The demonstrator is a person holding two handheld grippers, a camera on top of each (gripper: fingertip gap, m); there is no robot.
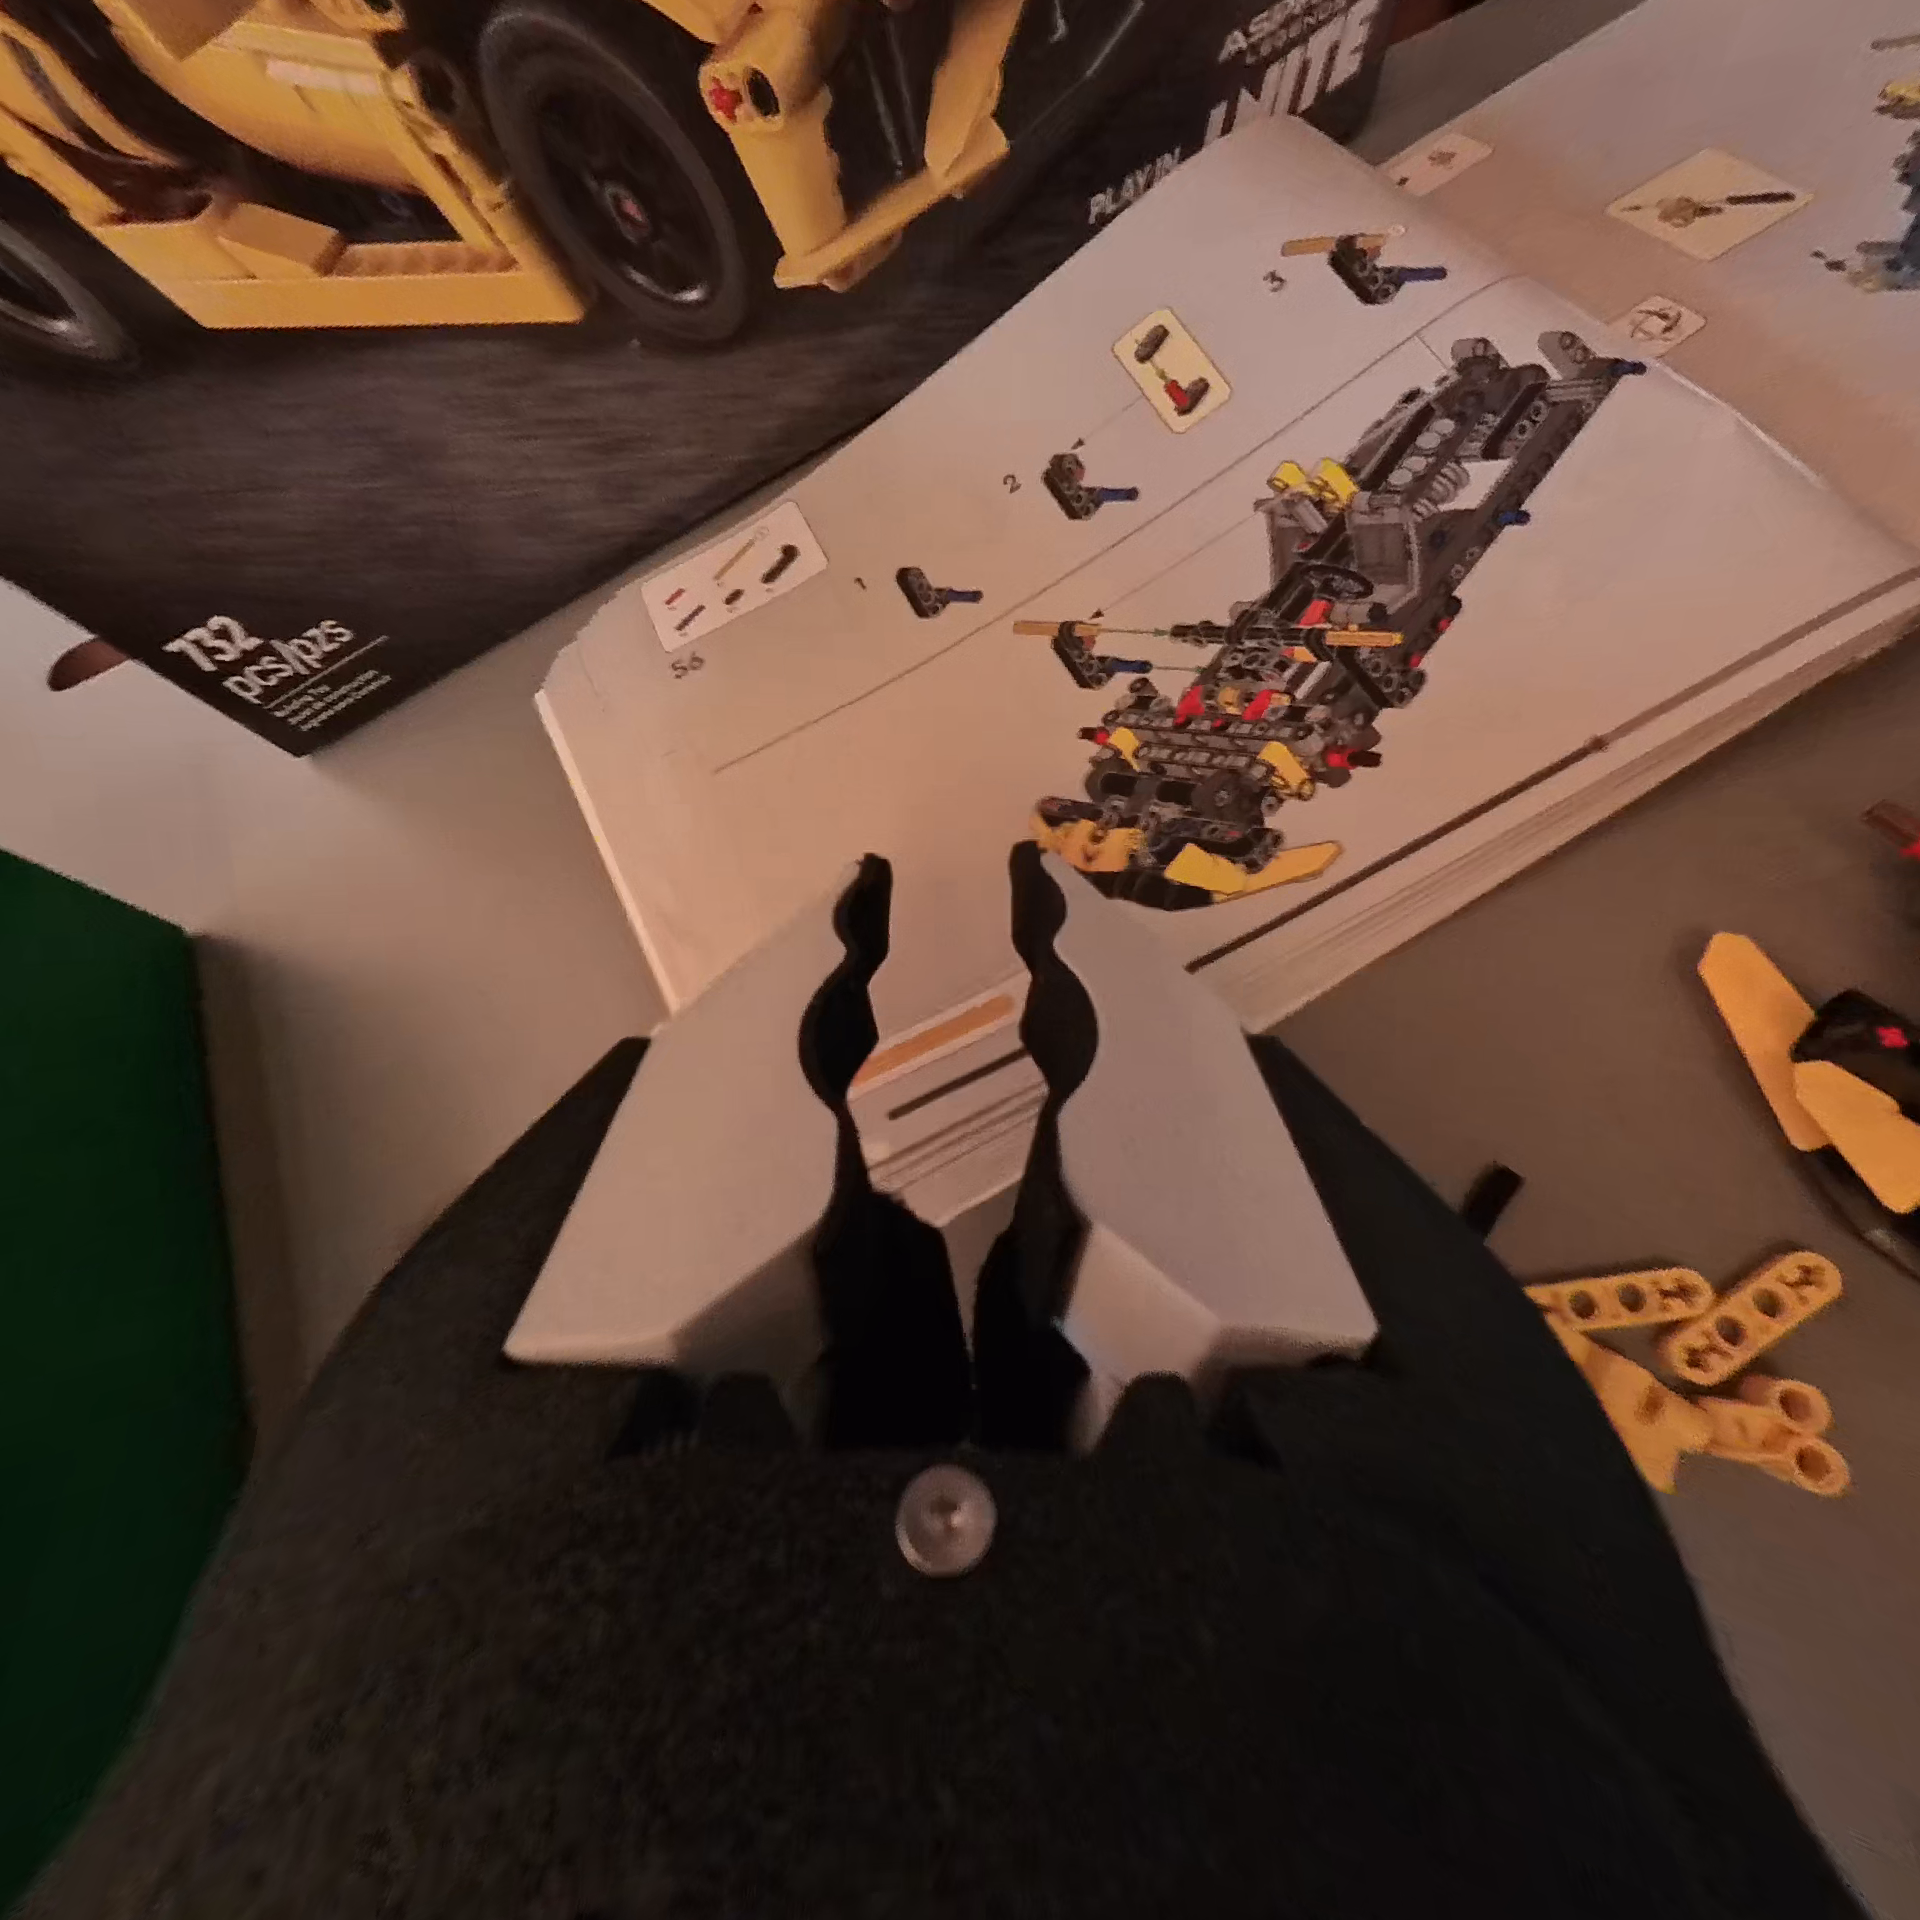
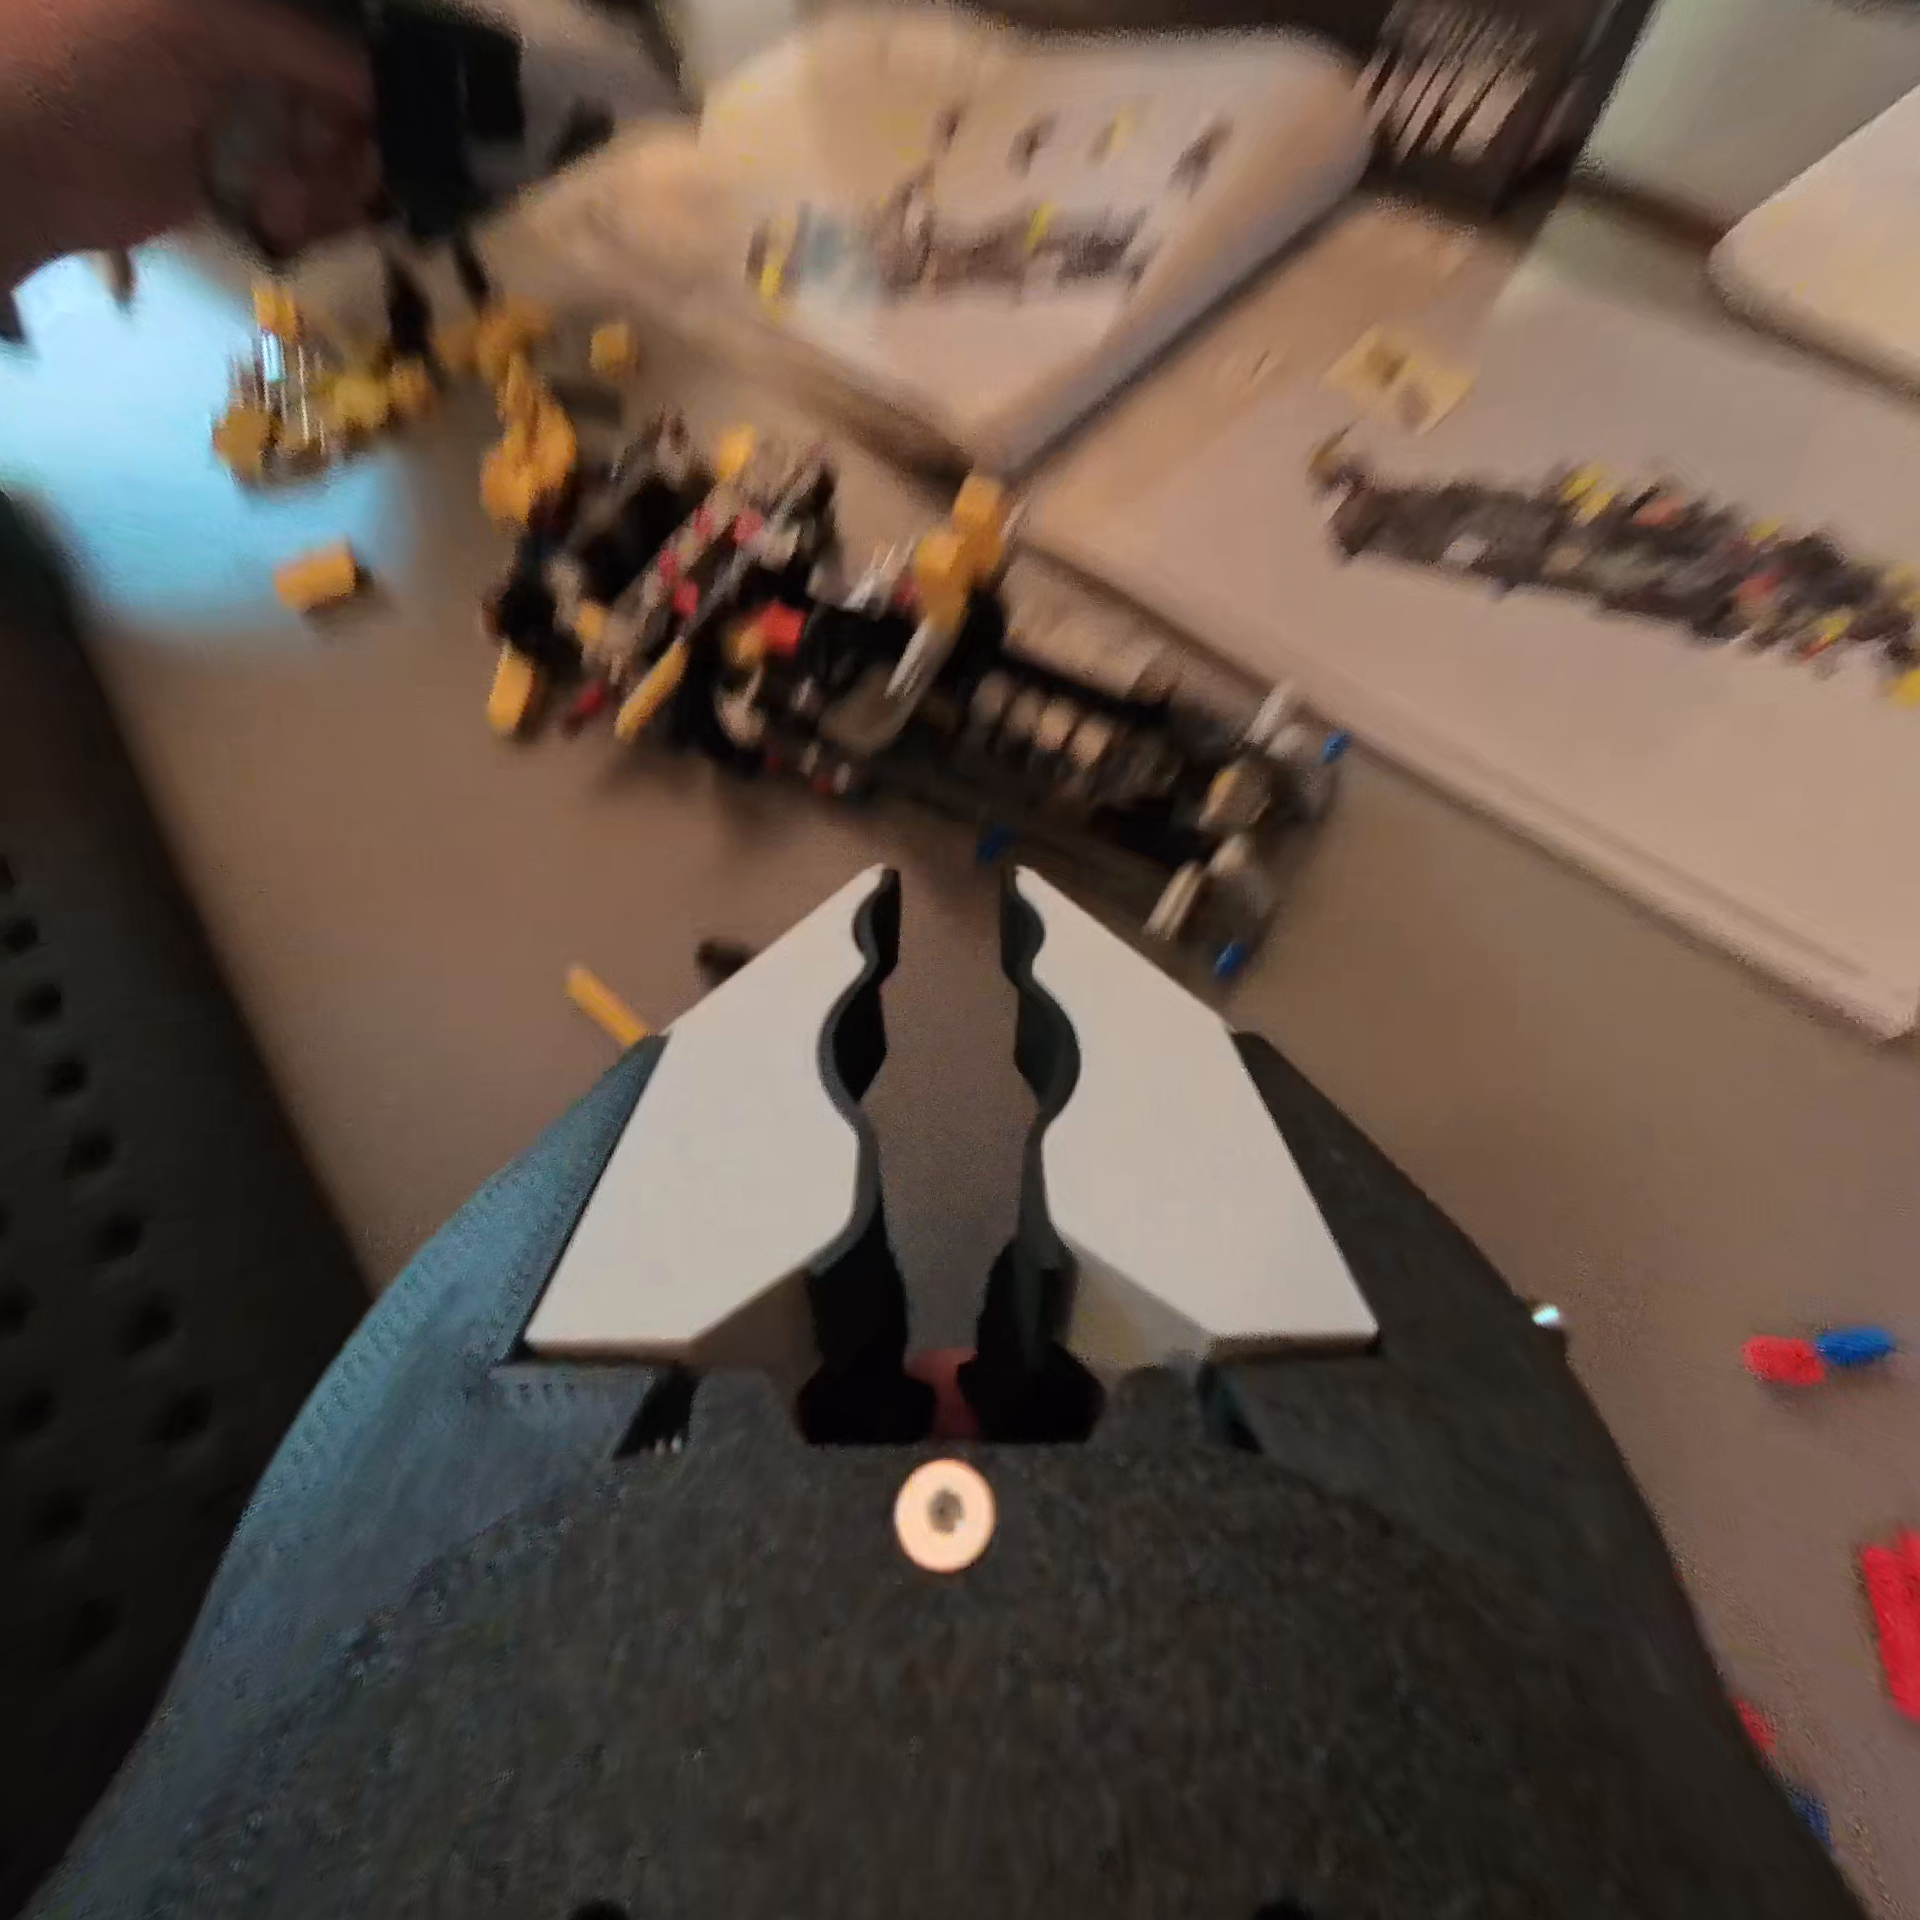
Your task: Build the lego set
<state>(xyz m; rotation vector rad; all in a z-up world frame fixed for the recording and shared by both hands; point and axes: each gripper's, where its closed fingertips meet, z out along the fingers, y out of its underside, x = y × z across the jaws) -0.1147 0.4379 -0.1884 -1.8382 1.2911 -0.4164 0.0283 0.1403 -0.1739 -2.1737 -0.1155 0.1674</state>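
My left gripper (image 1: 948,868) is open and empty, hovering over the near edge of the open instruction booklet (image 1: 1195,582). Yellow beams (image 1: 1704,1340) lie on the table to its right, beside a yellow and black part (image 1: 1829,1070). My right gripper (image 2: 948,883) is open and empty above the table, pointing at the partly built black, yellow and red car chassis (image 2: 831,644). The right wrist view is blurred by motion. The booklet (image 2: 1039,260) lies behind the chassis there. The other gripper (image 2: 436,114), held by a hand, is at the top left over loose yellow pieces (image 2: 343,384).
The set's box (image 1: 468,312) with a yellow car picture lies at the top left. A green surface (image 1: 83,1247) is at the left edge. Red and blue pins (image 2: 1818,1351) lie at the right. A dark perforated object (image 2: 94,1143) stands at the left. My right fingertips sit around 35 centimetres from my left ones. The dark perforated object (image 2: 94,1143) lies some 20 centimetres from my right tips, 35 centimetres from my left tips.
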